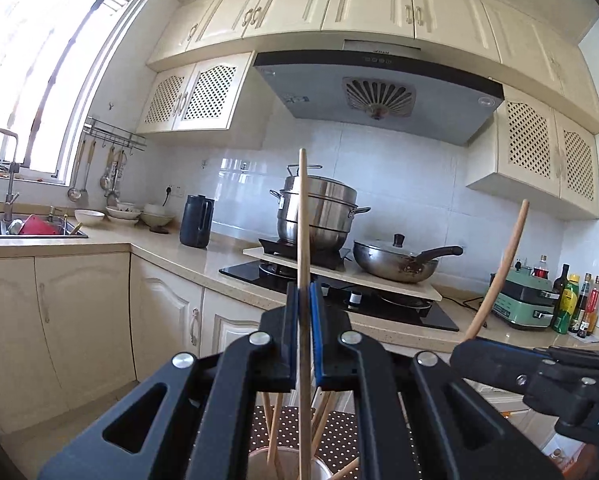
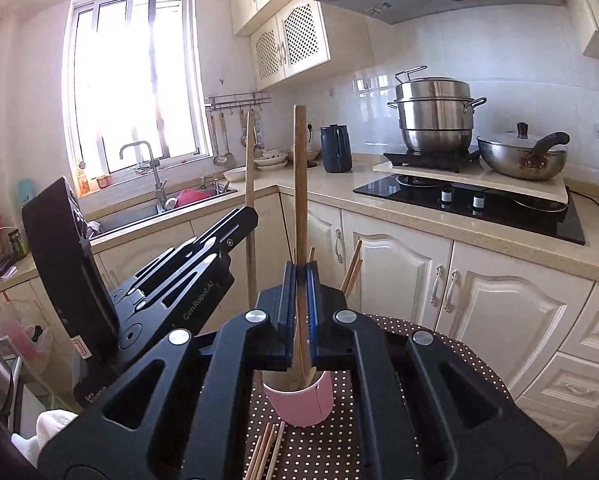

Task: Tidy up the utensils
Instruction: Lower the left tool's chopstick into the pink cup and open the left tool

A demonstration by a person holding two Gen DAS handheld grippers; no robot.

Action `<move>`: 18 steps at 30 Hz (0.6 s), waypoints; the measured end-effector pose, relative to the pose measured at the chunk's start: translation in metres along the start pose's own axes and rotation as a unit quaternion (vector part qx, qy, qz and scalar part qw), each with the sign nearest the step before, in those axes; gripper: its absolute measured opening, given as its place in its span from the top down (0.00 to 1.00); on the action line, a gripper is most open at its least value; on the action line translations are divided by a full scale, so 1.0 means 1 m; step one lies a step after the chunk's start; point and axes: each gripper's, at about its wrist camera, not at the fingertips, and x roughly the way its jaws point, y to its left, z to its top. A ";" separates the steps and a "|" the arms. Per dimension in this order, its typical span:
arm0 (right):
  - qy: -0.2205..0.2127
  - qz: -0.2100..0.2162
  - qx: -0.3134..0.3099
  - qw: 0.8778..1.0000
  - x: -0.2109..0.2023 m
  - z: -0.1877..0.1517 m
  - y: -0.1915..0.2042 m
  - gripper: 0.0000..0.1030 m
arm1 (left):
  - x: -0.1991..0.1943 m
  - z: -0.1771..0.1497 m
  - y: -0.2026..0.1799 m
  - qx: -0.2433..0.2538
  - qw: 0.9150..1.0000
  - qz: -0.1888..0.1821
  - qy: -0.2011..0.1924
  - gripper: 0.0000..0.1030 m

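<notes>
Left wrist view: left gripper [image 1: 304,300] at frame centre, closed tight on an upright wooden chopstick [image 1: 302,216] running from above the pads down to the bottom edge. Below, between the linkage arms, a white cup [image 1: 287,465] with more chopsticks [image 1: 274,428], cut off by the frame; lower end of the held stick hard to make out there. At right, right gripper [image 1: 469,350] side-on, fingertips hidden, a curved wooden handle [image 1: 503,268] rising from it.

Right wrist view: right gripper [image 2: 301,280] at centre, clamped on that flat wooden handle [image 2: 300,184]; its lower end inside a pink cup [image 2: 301,402] on the dotted tablecloth [image 2: 439,340], tip hidden. Loose chopsticks [image 2: 265,454] at bottom centre, partly cut off. Left gripper [image 2: 243,216] at centre left gripping its chopstick [image 2: 249,168]. Further sticks [image 2: 353,266] half hidden behind the right finger.
</notes>
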 end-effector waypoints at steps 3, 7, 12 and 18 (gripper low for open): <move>0.008 0.002 0.001 1.000 0.010 -0.004 -0.001 0.95 | -0.001 -0.005 0.004 0.001 1.000 0.012 -0.022 0.94; 0.023 0.004 0.004 1.000 0.020 -0.012 -0.003 0.95 | 0.005 -0.008 0.011 -0.002 1.000 0.017 -0.022 0.94; 0.041 0.007 0.006 0.999 0.028 -0.021 -0.003 0.95 | 0.011 -0.018 0.013 0.000 0.999 0.028 -0.023 0.94; 0.053 0.008 0.002 0.999 0.033 -0.026 -0.001 0.95 | 0.016 -0.033 0.014 0.006 0.999 0.039 -0.012 0.94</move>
